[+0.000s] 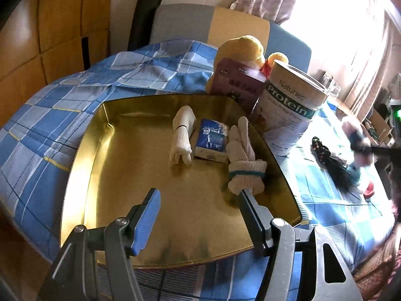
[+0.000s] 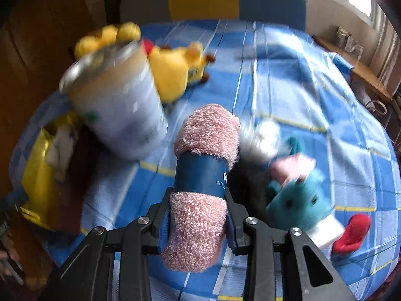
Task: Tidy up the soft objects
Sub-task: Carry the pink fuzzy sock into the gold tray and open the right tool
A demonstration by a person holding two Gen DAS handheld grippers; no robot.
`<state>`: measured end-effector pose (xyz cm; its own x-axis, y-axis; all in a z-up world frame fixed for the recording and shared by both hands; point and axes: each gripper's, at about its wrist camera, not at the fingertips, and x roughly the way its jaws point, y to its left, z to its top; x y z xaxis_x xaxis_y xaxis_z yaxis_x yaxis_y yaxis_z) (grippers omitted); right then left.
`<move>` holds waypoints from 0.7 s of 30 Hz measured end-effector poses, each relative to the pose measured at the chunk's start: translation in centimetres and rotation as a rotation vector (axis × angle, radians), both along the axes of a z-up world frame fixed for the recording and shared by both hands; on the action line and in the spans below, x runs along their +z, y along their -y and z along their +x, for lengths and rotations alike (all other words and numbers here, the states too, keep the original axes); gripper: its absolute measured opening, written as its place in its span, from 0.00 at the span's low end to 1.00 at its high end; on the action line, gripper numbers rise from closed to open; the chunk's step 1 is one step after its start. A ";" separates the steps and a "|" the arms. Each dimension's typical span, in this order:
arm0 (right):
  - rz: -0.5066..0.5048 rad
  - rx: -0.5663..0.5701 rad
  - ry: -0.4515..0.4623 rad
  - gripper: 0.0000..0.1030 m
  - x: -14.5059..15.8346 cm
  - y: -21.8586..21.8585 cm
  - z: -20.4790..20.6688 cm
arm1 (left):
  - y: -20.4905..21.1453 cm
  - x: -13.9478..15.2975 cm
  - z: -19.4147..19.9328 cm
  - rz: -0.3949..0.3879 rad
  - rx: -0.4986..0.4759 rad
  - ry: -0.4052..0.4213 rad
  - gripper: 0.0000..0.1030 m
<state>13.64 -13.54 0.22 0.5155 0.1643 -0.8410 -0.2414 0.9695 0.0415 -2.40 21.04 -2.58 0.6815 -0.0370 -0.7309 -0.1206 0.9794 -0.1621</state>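
Note:
A gold tray [image 1: 82, 175] lies on the blue checked bed. In it lie a rolled white sock [image 1: 181, 135], a blue tissue pack [image 1: 211, 138] and a white glove with a teal band [image 1: 244, 160]. My left gripper [image 1: 198, 200] is open over the tray's near side; its right finger touches the glove's cuff. My right gripper [image 2: 198, 215] is shut on a rolled pink towel with a dark blue band [image 2: 203, 173], held above the bed. The tray also shows blurred at the left in the right wrist view [image 2: 35, 165].
A protein can [image 1: 288, 110] and a maroon box [image 1: 238, 82] stand beside the tray, with a yellow plush toy [image 1: 240, 47] behind. A teal plush [image 2: 298, 200], a red item [image 2: 353, 233] and a dark braided item [image 1: 323, 153] lie on the bed. Wooden wardrobe to the left.

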 end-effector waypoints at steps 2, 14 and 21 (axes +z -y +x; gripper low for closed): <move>-0.024 -0.032 0.019 0.34 1.2 0.2 1.7 | 0.0 0.1 -0.1 -0.012 -0.003 0.002 0.63; -0.138 -0.248 0.097 0.34 6.8 -0.7 13.6 | -0.1 0.2 -0.8 -0.019 -0.012 0.002 0.64; -0.115 -0.072 0.247 0.34 11.5 -10.4 15.5 | -0.3 -0.2 -0.7 -0.021 -0.012 -0.012 0.63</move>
<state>29.15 -3.13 11.72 0.7141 0.0309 -0.6994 -0.1608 0.9796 -0.1208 -3.13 21.39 -2.82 0.6718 -0.0606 -0.7383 -0.1107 0.9773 -0.1809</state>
